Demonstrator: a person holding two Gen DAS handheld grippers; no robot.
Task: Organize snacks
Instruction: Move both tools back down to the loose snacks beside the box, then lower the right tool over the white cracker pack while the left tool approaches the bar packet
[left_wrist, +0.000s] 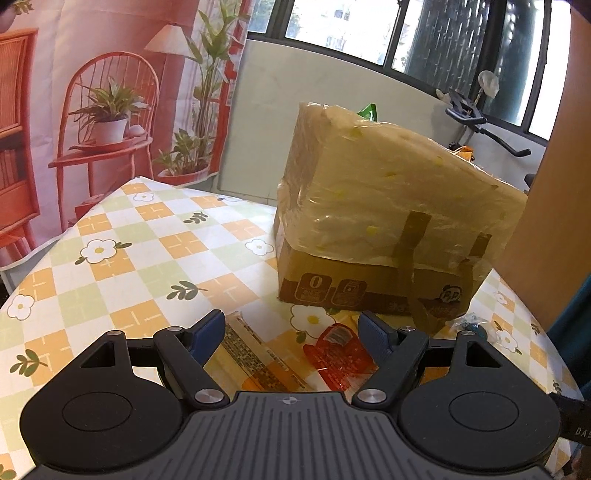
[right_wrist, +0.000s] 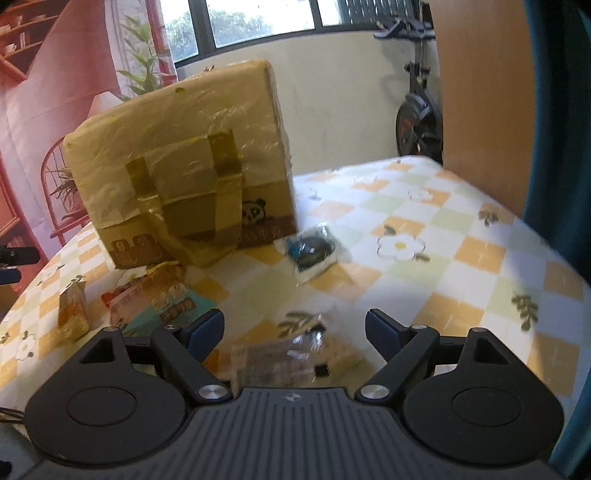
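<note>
Snacks lie scattered on a table (left_wrist: 122, 236) covered with a checked cloth of orange, green and white squares and daisy prints. In the left wrist view, the left gripper (left_wrist: 291, 334) hangs above the cloth with its jaws released, wide apart and pressing on nothing. Below the gap between them lies a long flat snack packet (left_wrist: 255, 356) with a dark patterned strip, and just to its right a red snack pouch (left_wrist: 341, 352), near the right blue pad. Beyond them stands a cardboard box (left_wrist: 384, 206) wrapped in pale plastic film and strapped with brown tape, a panda printed on its lower edge.

In the right wrist view, which is somewhat blurred, the same box sits at left centre. In front of it, at far left, stands a small orange carton (right_wrist: 72, 314), and beside that lies a teal and pink packet (right_wrist: 159, 302). The right gripper (right_wrist: 295, 332) hovers with its jaws released and empty, over a clear-wrapped snack packet (right_wrist: 284, 360) lying on the cloth between them. Farther out, right of the box, lies a clear bag with something dark and blue inside (right_wrist: 314, 253). An exercise bike (right_wrist: 419, 122) stands behind the table.
</note>
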